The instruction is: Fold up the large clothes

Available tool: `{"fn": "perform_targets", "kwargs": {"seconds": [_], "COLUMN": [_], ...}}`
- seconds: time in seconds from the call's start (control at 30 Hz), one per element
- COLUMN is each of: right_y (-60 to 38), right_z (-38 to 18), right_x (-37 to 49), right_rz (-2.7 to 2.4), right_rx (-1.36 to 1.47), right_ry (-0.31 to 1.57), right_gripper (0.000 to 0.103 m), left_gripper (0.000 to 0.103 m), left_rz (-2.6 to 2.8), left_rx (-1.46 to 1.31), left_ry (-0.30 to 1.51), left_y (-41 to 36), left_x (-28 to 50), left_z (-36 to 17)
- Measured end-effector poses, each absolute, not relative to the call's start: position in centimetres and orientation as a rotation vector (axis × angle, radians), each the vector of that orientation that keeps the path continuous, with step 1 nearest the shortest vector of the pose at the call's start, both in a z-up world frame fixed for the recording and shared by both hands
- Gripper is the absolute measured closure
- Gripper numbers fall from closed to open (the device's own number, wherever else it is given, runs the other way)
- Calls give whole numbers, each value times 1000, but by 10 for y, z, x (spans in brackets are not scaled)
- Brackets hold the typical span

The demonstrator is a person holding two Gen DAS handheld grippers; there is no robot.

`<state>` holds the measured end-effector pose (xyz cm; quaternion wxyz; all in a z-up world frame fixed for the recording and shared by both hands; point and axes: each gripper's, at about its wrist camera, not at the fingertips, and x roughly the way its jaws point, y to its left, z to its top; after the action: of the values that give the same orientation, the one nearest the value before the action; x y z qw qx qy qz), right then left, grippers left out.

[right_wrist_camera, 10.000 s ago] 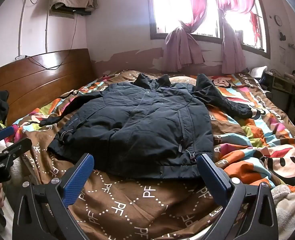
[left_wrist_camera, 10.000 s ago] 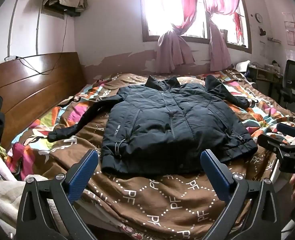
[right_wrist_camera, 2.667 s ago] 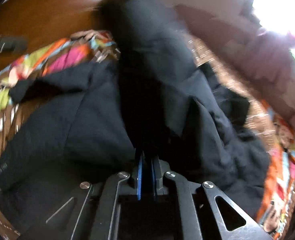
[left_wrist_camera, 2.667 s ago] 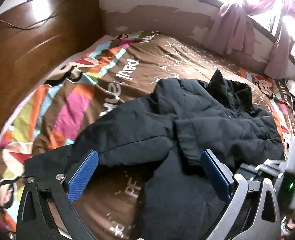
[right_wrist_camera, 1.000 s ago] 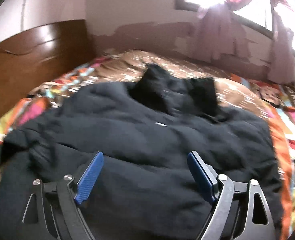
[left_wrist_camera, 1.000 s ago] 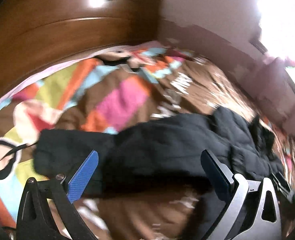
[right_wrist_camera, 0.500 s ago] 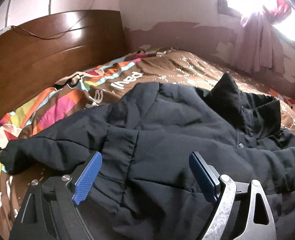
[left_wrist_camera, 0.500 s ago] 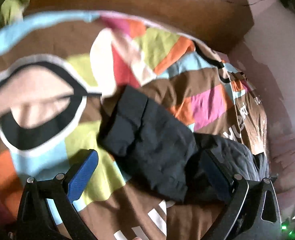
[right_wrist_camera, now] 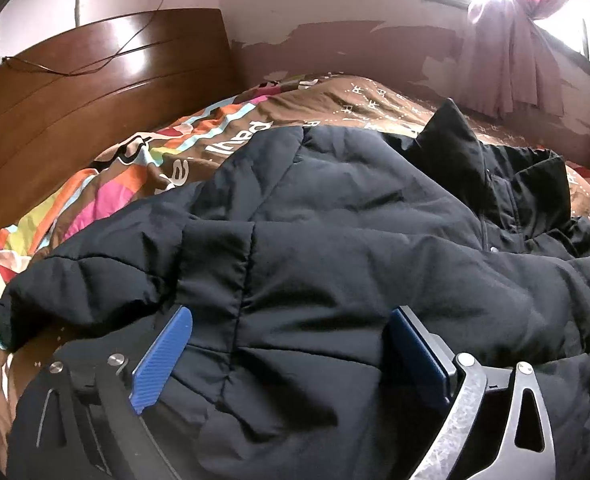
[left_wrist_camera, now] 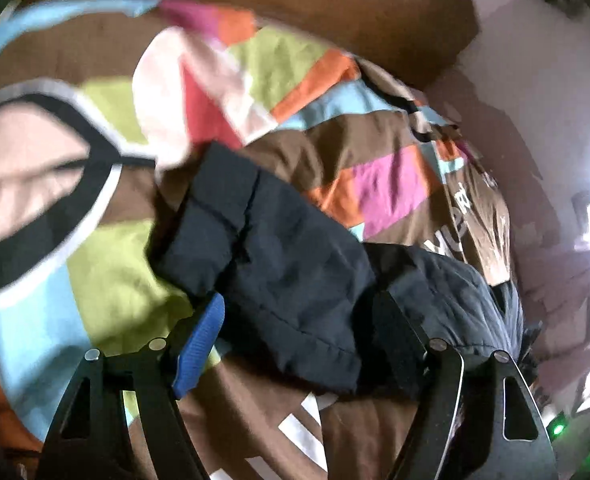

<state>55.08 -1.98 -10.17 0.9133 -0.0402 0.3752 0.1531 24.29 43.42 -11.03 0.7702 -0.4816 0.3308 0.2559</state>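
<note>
1. A wooden headboard (right_wrist_camera: 75, 92) is seen at 10 o'clock in the right wrist view, a pink curtain (right_wrist_camera: 507, 52) at 2 o'clock, and a patterned bedspread (right_wrist_camera: 107, 184) is spread beneath everything.
2. The black jacket (right_wrist_camera: 335, 240) is laid across the bedspread; its bulk is pressed between the right gripper (right_wrist_camera: 291, 344), whose jaws are set wide apart.
3. The jacket's sleeve (left_wrist_camera: 279, 264) is straddled by the left gripper (left_wrist_camera: 299, 320), jaws half spread, not clamped.
4. Compared with half a second ago, the left gripper's jaws are seen narrower and the sleeve is brought nearer; the right gripper is lowered closer onto the jacket.
</note>
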Motion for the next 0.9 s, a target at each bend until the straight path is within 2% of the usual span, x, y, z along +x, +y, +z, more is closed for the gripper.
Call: {"fn": "perform_targets", "kwargs": {"seconds": [0.3, 0.47, 0.67, 0.9], "right_y": [-19, -20, -29, -52], "right_z": [-106, -106, -90, -66], "right_x": [553, 553, 545, 521], "right_rz": [307, 311, 347, 371], "right_rx": [-91, -85, -71, -127], "right_ry": [782, 785, 761, 732], "right_gripper": [0, 0, 0, 0], "left_gripper": [33, 80, 96, 98], "left_rz": [610, 701, 723, 635], "left_rx": [-1225, -1210, -1090, -677], "left_ry": [753, 772, 642, 444], "left_y": [451, 453, 443, 389], "left_x": [246, 246, 241, 261], "left_z": [-135, -134, -108, -26]}}
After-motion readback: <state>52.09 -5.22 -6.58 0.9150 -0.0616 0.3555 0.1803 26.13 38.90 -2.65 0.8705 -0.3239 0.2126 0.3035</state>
